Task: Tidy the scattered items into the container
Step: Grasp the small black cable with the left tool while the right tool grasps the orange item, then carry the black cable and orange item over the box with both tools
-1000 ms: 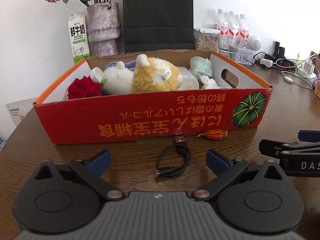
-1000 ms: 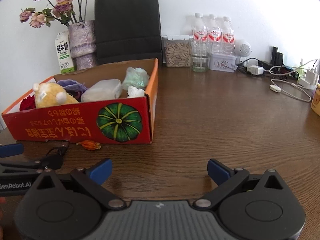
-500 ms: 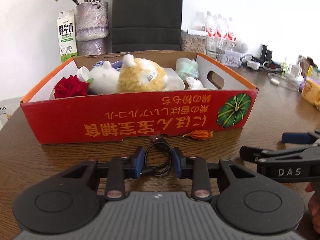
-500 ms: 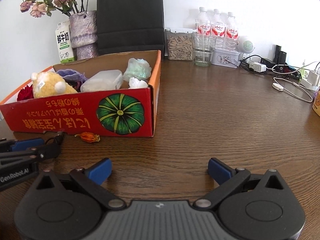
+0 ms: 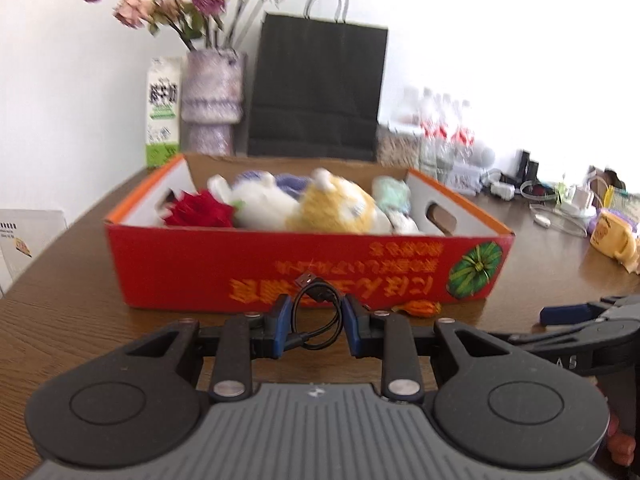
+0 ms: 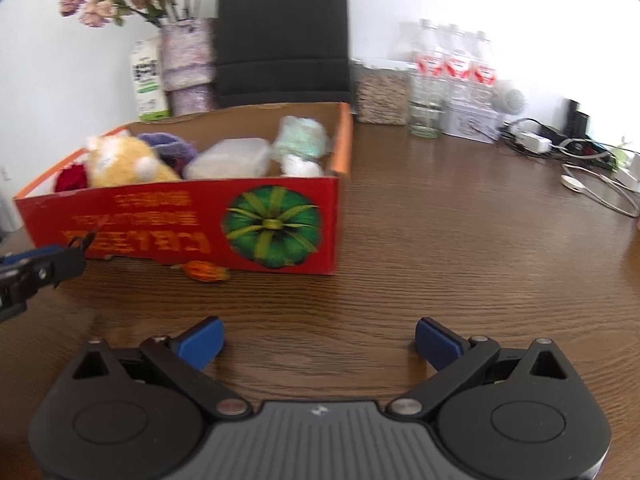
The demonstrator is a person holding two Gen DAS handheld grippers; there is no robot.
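- We hold the left gripper (image 5: 312, 330) low in front of the red box (image 5: 200, 264); its jaws are drawn narrow around a coiled black cable (image 5: 316, 312), pinching the loop on both sides so the plug end sticks up free between the blue pads.
- The cable appears lifted off the counter (image 5: 72, 312), though the blur keeps us from being sure how far; it sits just in front of the box's near wall, below the rim.
- Our right gripper (image 6: 318, 344) hovers over bare wood to the right of the box with its jaws spread wide and nothing between them, which we judge keeps it clear of the left hand's path while staying ready for the next pickup.
- The box already carries a yellow plush toy (image 5: 336, 208), a white plush toy (image 5: 260, 208), a red rose (image 5: 200, 212), a clear plastic case (image 6: 228, 158) and a pale green bundle (image 6: 302, 138), so we read the tidying as mostly done.
- An orange dried husk (image 6: 204, 272) lies on the counter touching the foot of the box's front wall, near the green pumpkin picture; it looks like the one loose item left.
- Our next move calls for raising the cable over the near wall and letting go above a gap; the loose coil could snag on the rim.
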